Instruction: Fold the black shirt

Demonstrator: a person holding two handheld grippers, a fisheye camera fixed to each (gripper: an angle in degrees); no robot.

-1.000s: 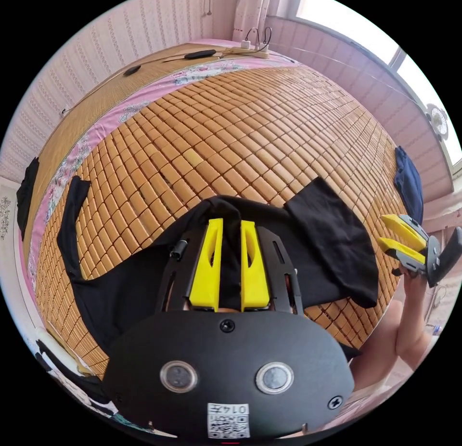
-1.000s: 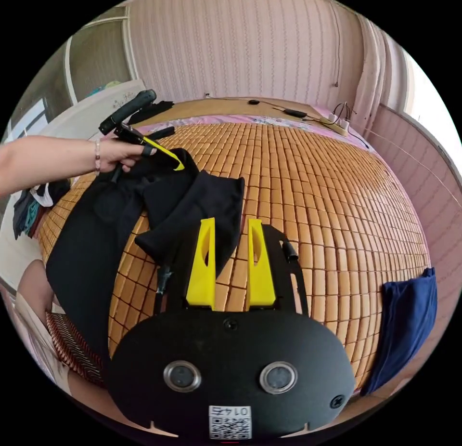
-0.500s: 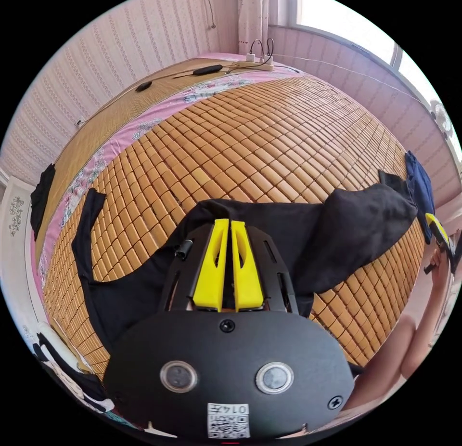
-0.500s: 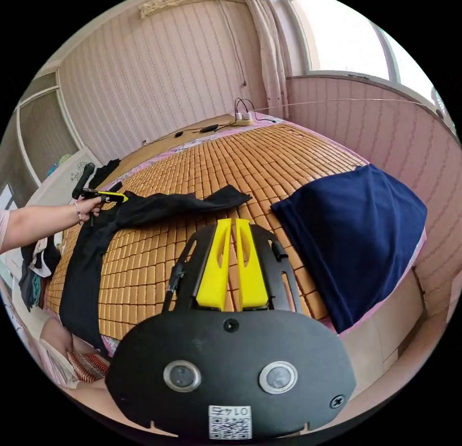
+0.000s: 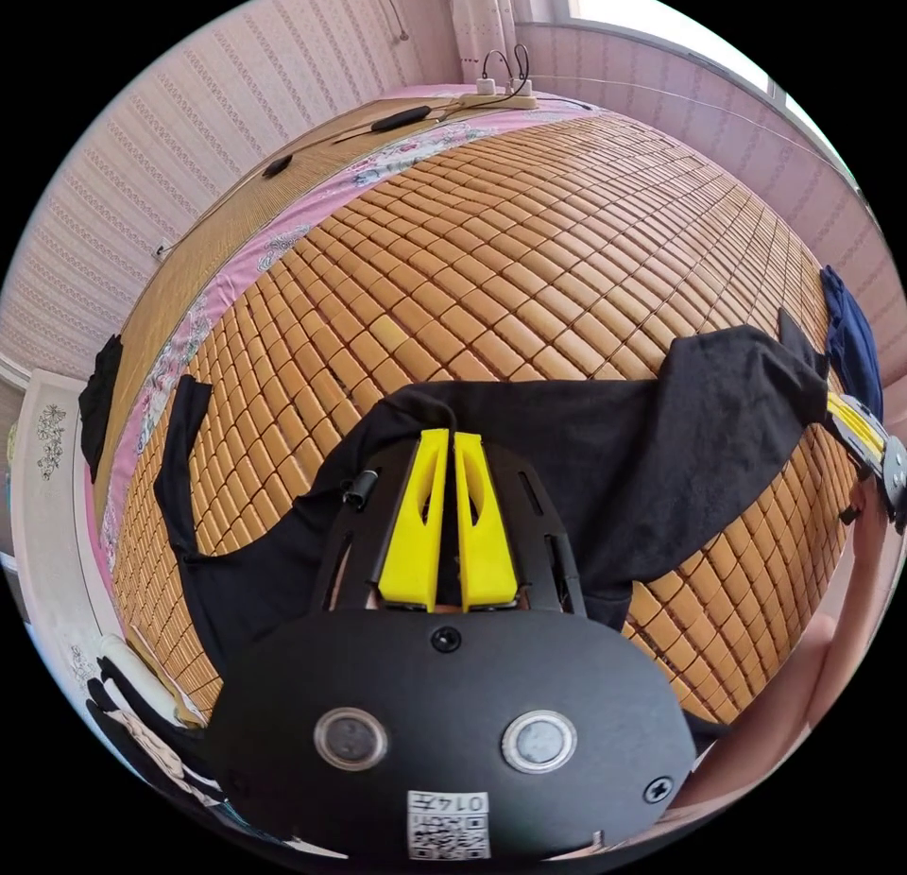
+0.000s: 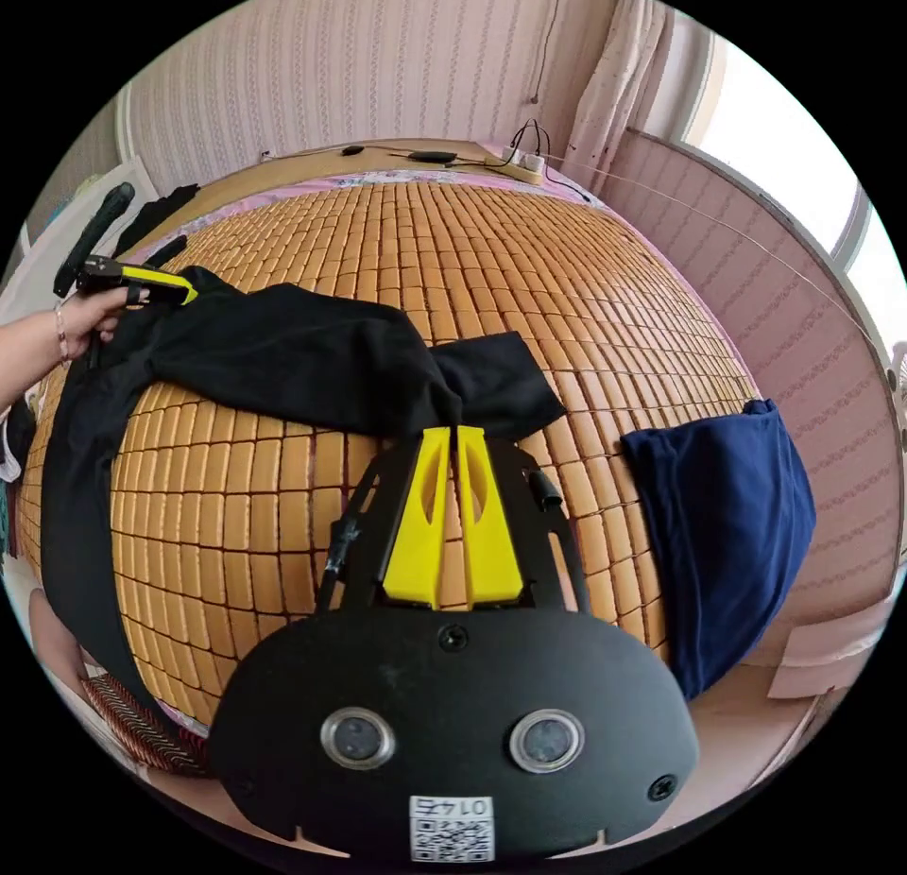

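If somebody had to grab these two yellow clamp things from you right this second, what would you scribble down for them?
Left gripper: jaws closed on one end of the black shirt.
Right gripper: jaws closed on the shirt's other end, where the cloth bunches at the tips.
The shirt is stretched between the two across the bamboo mat, partly spread, with one part trailing over the mat's near edge.
A folded navy garment lies at the mat's edge beside the right gripper.
Done: shirt picked up at both ends and pulled out.
Left: lay it flat, then make every fold. No fold shows yet.
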